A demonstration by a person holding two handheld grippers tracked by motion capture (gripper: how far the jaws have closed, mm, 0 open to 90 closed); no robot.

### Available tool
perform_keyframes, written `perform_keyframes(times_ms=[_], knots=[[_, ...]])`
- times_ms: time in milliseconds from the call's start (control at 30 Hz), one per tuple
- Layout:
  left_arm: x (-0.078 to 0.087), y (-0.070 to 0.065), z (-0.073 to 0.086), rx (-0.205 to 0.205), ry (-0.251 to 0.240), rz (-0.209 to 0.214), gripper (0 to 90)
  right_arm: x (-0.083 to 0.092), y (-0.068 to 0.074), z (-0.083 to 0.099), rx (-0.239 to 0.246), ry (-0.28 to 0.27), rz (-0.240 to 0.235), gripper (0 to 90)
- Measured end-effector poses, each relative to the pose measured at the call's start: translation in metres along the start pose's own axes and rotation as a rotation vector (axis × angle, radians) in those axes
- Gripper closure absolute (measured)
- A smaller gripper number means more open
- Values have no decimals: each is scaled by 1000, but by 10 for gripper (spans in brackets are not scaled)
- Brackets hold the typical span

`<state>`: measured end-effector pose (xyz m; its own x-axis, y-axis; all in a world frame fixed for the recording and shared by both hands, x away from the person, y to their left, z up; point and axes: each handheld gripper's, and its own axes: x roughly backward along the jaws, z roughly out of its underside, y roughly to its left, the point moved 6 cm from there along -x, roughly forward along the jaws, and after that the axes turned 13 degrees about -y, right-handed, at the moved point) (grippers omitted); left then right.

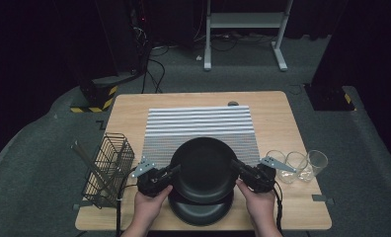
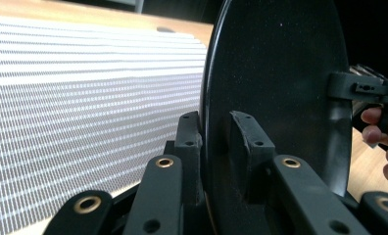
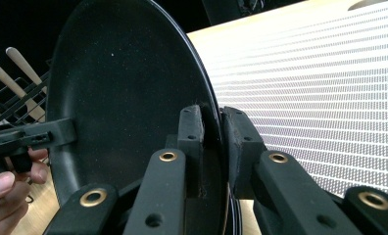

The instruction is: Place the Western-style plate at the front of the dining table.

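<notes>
A round black plate (image 1: 203, 170) hangs just above a second black plate (image 1: 201, 211) that lies near the table's front edge. My left gripper (image 1: 172, 173) is shut on the upper plate's left rim, and my right gripper (image 1: 236, 168) is shut on its right rim. In the left gripper view the rim of the black plate (image 2: 275, 73) stands edge-on between the pads of my left gripper (image 2: 214, 142). In the right gripper view the rim of the black plate (image 3: 123, 83) is pinched in the same way by my right gripper (image 3: 211, 132). Each gripper view shows the other gripper's jaw on the far rim.
A grey-and-white striped mat (image 1: 201, 123) covers the middle of the wooden table (image 1: 277, 113), just beyond the plates. A wire basket (image 1: 108, 168) with utensils stands at the left edge. Three clear glasses (image 1: 297, 165) stand in a row at the right.
</notes>
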<state>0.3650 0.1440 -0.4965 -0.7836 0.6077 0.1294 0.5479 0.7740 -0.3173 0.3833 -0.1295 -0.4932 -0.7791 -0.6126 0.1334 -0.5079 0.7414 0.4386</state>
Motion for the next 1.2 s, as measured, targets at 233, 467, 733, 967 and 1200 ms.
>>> perform_keyframes(times_ms=[233,467,733,967,1200], knots=[[-5,-1,-7,-40,-18,4,738,-2,-1,-6,3,-9,9,784],[-11,0,-11,-28,-35,3,738,-3,-1,-14,27,-20,16,784],[-19,6,-17,-17,-40,7,737,-9,-2,-22,47,-25,26,784],[-26,11,-19,-11,-43,12,736,-15,-4,-25,55,-29,34,785],[-32,14,-24,-17,-48,14,734,-19,-6,-30,62,-36,39,785]])
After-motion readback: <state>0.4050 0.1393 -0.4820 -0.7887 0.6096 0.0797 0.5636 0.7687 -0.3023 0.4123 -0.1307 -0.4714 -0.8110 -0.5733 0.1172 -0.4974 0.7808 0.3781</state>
